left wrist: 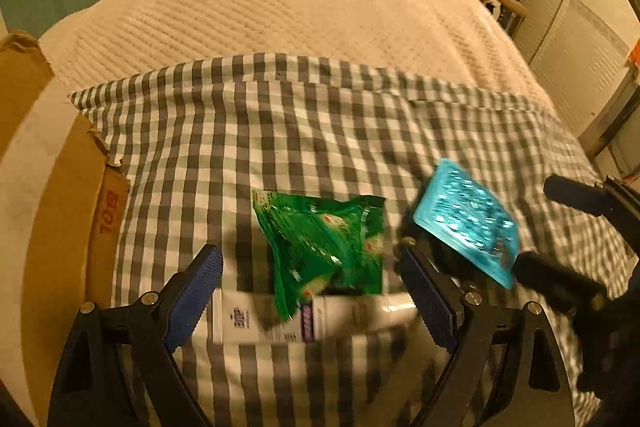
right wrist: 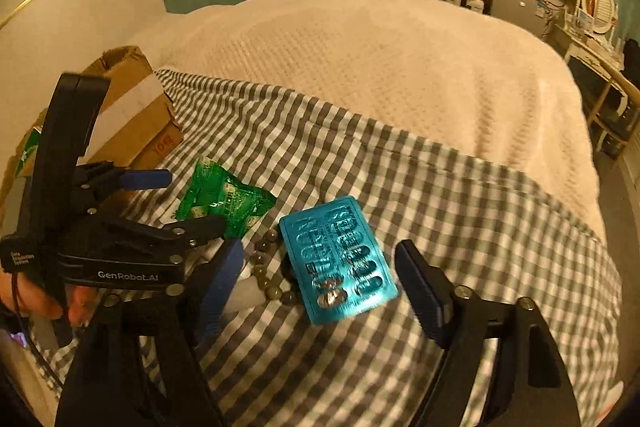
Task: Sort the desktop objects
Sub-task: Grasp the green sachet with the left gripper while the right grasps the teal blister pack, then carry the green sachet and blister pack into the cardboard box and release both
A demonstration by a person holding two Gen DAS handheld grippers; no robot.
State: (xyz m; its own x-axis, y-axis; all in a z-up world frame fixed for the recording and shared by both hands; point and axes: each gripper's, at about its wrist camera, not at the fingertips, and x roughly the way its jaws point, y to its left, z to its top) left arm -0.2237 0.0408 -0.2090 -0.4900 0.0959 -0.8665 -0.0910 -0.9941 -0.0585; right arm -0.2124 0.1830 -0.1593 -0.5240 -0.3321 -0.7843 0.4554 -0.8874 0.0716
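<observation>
While both tools hang over the checked cloth [left wrist: 320, 131] spread on the bed [left wrist: 304, 7], nothing is yet gripped. From the left wrist, the left tool [left wrist: 310, 291] stands wide and empty above a green packet [left wrist: 324, 243], which overlaps a white tube [left wrist: 280, 319] lying near the bed's near edge. A cardboard box [left wrist: 52, 187] sits at the left edge.

From the right wrist, the right tool [right wrist: 320, 287] is also wide, with a teal blister pack [right wrist: 340, 259] lying between its jaws, untouched as far as I can tell; dark beads [right wrist: 268, 267] lie just beside the pack.

I judge this the reach-to-grasp step. Next, each tool needs to drop lower and close squarely: the flat pack calls for an edge pinch, the packet for a soft squeeze.
</observation>
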